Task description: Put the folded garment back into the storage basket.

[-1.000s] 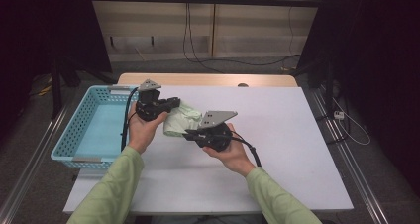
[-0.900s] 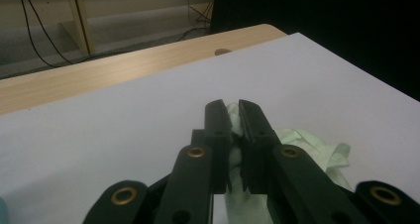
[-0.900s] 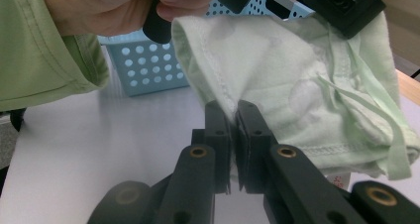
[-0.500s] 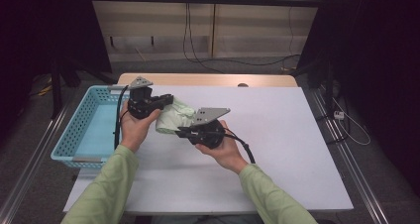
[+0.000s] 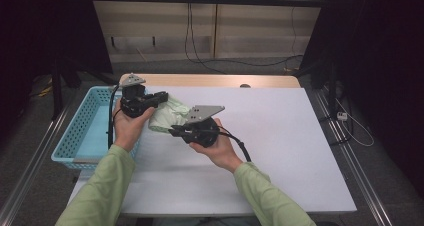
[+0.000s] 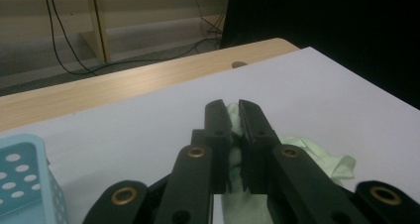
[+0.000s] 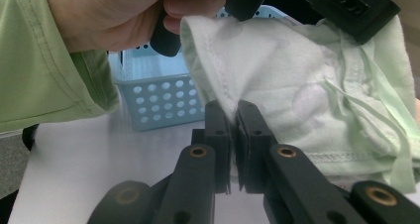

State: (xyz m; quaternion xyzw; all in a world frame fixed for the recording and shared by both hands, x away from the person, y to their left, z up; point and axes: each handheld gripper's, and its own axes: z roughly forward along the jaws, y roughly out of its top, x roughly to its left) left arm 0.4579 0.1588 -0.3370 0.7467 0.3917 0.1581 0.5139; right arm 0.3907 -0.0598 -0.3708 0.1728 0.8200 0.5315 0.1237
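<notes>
So both grippers have a bite on the same pale green garment (image 5: 167,117), which hangs bunched up between them near the worktop's (image 5: 280,136) left edge, just beside the blue basket (image 5: 82,131). The left gripper (image 5: 159,99) has its jaws pressed together on a fold of the cloth; in the left gripper view you can see green fabric squeezed up between the tips. The right gripper (image 5: 175,132) is clamped on a hemmed edge, and honestly that pinch looks thin in the right gripper view, just the stitched border caught at the very tips.

That's my main worry. If the two hands pull apart to spread the thing out, that little bit of hem could slide out of the right gripper and the garment would flop down off one side, hanging from the left gripper alone.

Second thing: there's a loose strap or string (image 7: 361,110) dangling off the cloth on the right gripper view's far side. That could snag on a jaw or wrap the cable when the hands turn.

Also, the grippers are really close to each other, so there's some chance of them knocking together. And the basket rim is near enough that trailing fabric could catch on it.
</notes>
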